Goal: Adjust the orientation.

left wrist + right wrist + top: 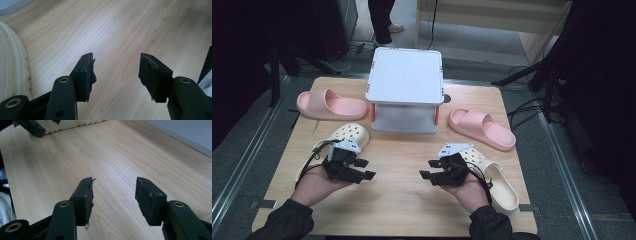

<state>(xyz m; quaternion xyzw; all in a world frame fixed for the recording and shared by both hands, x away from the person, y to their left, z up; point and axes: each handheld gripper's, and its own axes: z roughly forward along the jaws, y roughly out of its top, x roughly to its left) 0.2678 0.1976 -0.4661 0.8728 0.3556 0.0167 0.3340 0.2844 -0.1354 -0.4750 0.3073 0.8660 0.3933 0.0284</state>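
Observation:
Two pink slides lie on the wooden table (397,200): one (331,104) at the back left, the other (482,128) at the right. A cream clog (346,137) lies behind my left gripper (365,169); its ribbed edge (11,65) runs along the left of the left gripper view. A second cream clog (499,186) lies under and right of my right hand. My right gripper (428,169) faces the left one across bare wood. Both grippers (116,72) (113,195) stand open with nothing between the jaws.
A white two-level rack (405,90) stands at the back middle of the table. A person's legs (382,22) stand beyond it. Dark stands and cables flank the table on both sides.

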